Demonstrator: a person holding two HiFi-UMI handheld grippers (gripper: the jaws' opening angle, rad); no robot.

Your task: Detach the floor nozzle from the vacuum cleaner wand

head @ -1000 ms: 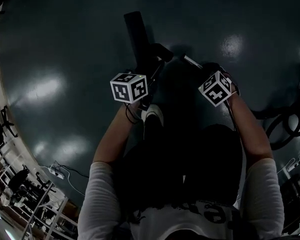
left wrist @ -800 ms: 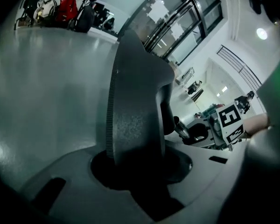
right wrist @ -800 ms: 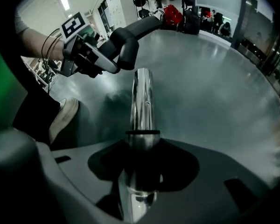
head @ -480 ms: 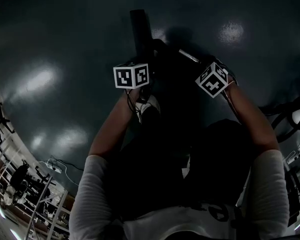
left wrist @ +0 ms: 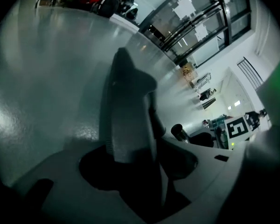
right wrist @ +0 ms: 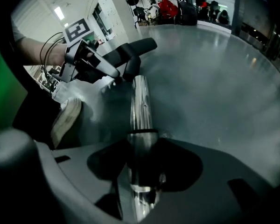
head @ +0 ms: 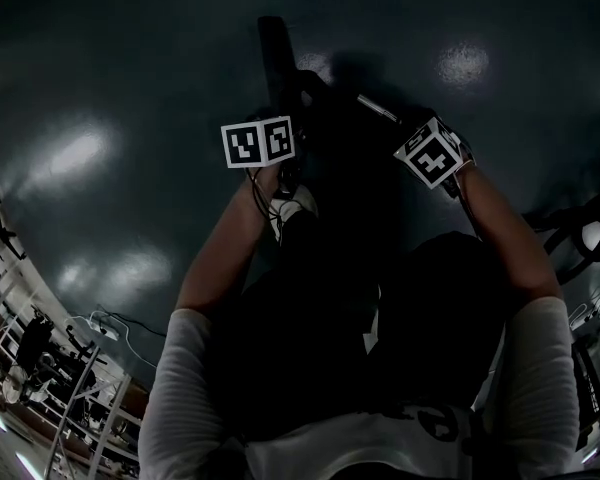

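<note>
two grippers: left gripper (left wrist: pixel 140 171) jaws have just been loosening around floor nozzle (left wrist: pixel 126 115); right gripper (right wrist: pixel 142 171) clamps wand (right wrist: pixel 141 106); seemingly not yet detached.

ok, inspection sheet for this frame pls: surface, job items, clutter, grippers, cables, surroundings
Surface: dark glossy floor with patches of light glare.
Job's things: floor nozzle joined to the chrome wand at a black neck; not detached.
Clutter: only the person's white shoe beside the job.
Grippers: left gripper has the nozzle between its jaws, which have just been opening; contact unclear. Right gripper is shut on the wand.
Cables: dark loops on the floor at the right edge of the head view.
Surroundings: racks with equipment at the lower left; glazed wall beyond.
</note>
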